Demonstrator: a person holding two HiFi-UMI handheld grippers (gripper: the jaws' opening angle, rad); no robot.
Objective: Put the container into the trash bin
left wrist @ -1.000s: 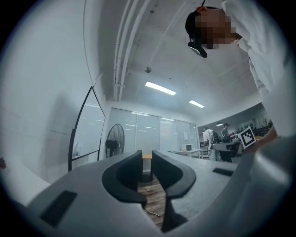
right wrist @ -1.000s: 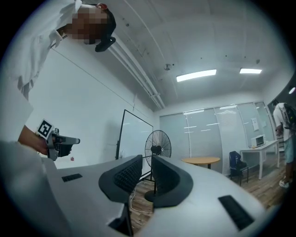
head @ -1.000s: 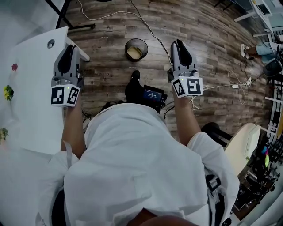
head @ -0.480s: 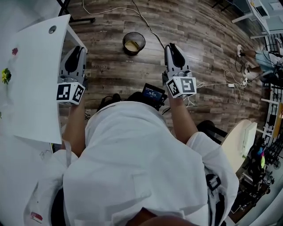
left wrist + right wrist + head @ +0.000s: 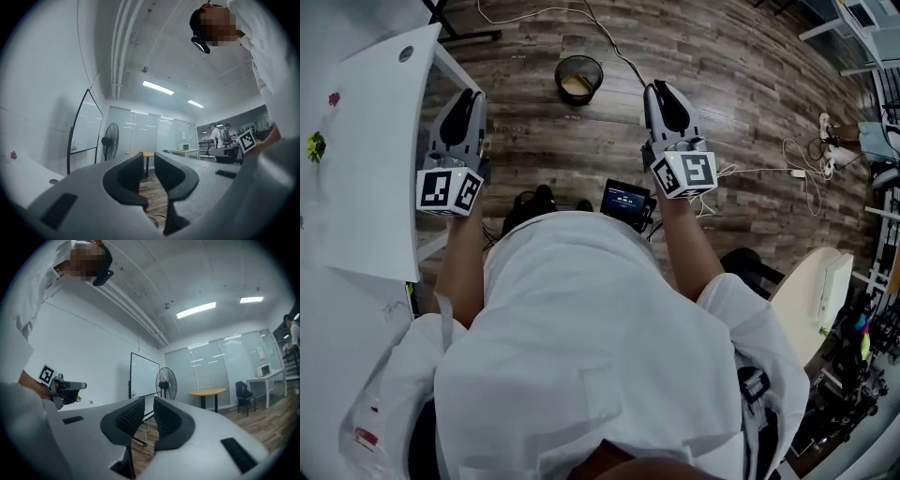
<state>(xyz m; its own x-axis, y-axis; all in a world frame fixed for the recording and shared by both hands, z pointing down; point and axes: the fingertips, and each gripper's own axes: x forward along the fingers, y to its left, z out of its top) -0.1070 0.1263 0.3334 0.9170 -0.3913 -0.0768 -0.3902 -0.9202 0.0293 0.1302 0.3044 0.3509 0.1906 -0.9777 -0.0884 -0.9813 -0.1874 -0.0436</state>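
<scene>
The person's white coat fills the near part of the head view, with a small black device with a lit screen at its far edge. Just beyond, both arms reach out level over the wooden floor. The left gripper hangs beside the edge of the white table at the left. In its own view, its jaws stand a narrow gap apart, with only floor showing between them. The right gripper is the same: its ribbed pads are close but not meeting, and there is nothing between them.

Farther off, between the two grippers, the round black trash bin stands on the floor. A pale yellowish container lies inside it, well apart from either gripper. A cable runs past the bin on its right side.

Over the last second the bin has slid farther away in the head view. The table has drawn in at the left, and both grippers have gone along with the body, their jaws unchanged. That reads as the person backing off from the bin. With both grippers empty and the container already in the bin, the task looks finished.
</scene>
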